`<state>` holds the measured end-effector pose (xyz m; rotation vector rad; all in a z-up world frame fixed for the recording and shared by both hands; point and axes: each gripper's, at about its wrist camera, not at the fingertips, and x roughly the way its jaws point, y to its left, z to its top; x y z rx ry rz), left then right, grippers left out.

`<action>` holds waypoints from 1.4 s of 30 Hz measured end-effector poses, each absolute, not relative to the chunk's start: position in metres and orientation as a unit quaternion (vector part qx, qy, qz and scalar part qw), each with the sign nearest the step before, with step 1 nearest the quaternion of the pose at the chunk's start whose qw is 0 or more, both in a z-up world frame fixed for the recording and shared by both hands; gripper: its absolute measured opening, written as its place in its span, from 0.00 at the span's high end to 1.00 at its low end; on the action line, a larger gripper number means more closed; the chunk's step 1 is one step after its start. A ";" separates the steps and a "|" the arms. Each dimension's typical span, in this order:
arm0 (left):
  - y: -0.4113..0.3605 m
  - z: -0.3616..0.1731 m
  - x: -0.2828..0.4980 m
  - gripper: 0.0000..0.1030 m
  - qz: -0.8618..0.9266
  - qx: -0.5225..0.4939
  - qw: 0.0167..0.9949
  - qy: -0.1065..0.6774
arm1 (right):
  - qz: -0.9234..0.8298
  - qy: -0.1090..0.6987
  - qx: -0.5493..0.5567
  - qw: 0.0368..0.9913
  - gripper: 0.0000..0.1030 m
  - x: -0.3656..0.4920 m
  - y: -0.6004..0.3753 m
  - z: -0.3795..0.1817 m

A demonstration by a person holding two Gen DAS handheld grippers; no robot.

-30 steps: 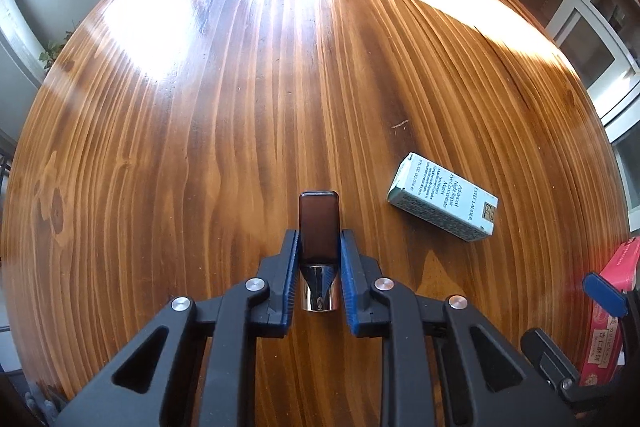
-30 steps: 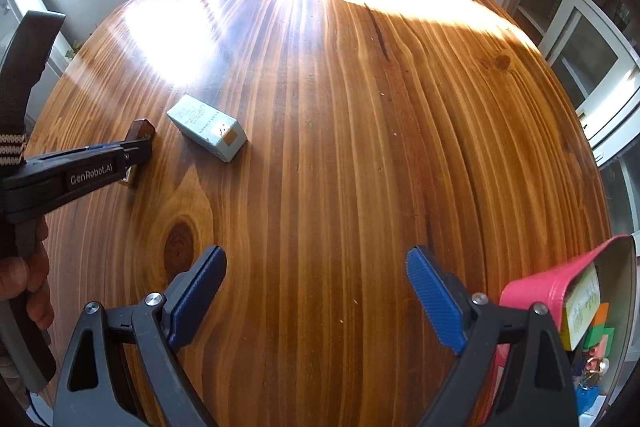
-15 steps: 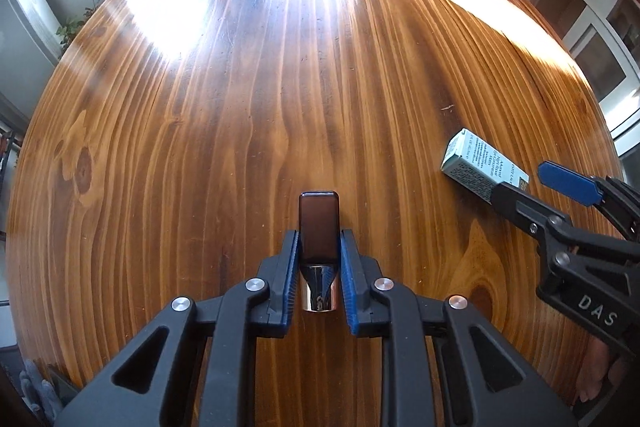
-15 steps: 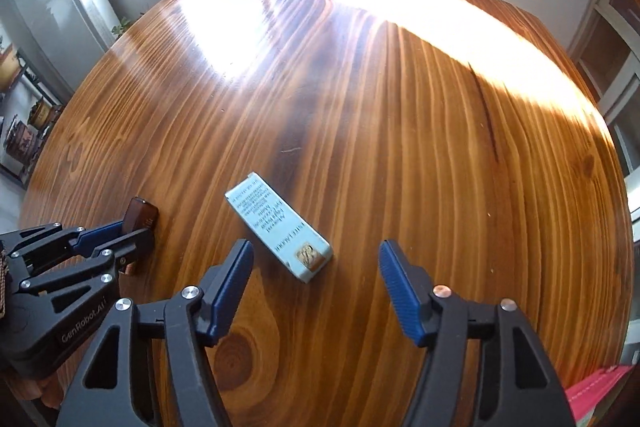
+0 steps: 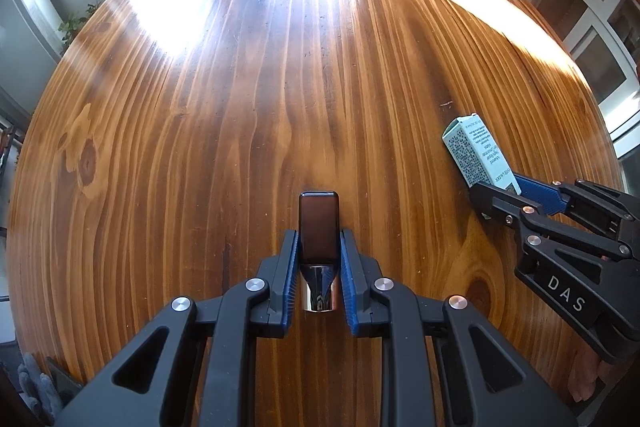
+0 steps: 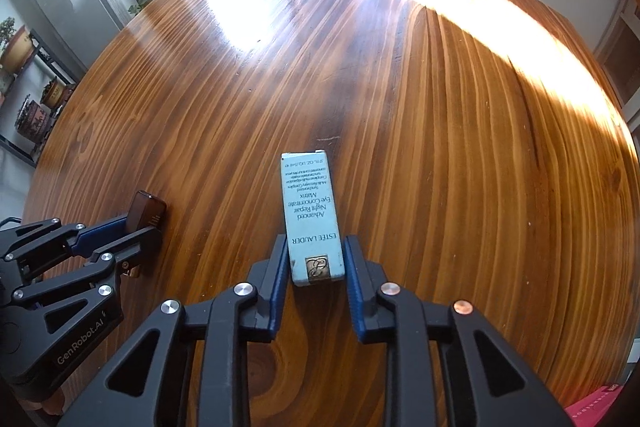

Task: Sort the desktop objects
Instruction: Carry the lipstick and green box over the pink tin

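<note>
My left gripper (image 5: 319, 239) is shut on a small dark brown bottle (image 5: 319, 223) with a shiny metal cap, held just over the wooden table (image 5: 240, 107). In the right wrist view that bottle (image 6: 146, 207) and the left gripper (image 6: 138, 227) sit at the lower left. A pale blue cosmetics box (image 6: 308, 203) lies lengthwise between the blue pads of my right gripper (image 6: 316, 243). Its jaws are closing, and the pads touch both sides of the box's near end. The left wrist view shows the same box (image 5: 478, 151) at the right, with the right gripper (image 5: 498, 187) on it.
A pink case (image 6: 596, 407) peeks in at the bottom right corner. Shelves with potted plants (image 6: 16, 47) stand beyond the table's left edge. A grey glove (image 5: 36, 387) lies below the table's near left rim. White cabinet doors (image 5: 592, 39) are at the far right.
The right gripper swung left from the pink case to the blue box and closed its wide jaws around it. The left gripper kept its hold on the bottle and shifted slightly.
</note>
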<state>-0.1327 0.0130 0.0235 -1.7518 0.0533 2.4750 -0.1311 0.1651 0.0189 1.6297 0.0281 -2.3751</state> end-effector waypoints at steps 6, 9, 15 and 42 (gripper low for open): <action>0.021 0.023 -0.128 0.79 0.813 -0.579 0.057 0.023 | -0.808 -0.039 0.571 0.137 0.73 -0.113 0.183 0.026; 0.026 0.026 -0.123 0.79 0.813 -0.579 0.060 0.028 | -0.807 -0.050 0.573 0.135 0.73 -0.097 0.187 0.031; 0.038 0.034 -0.113 0.79 0.816 -0.572 0.075 0.043 | -0.805 -0.073 0.575 0.125 0.73 -0.065 0.201 0.042; 0.160 0.112 -0.024 0.79 0.831 -0.523 0.161 0.101 | -0.842 -0.169 0.511 0.046 0.73 0.041 0.302 0.116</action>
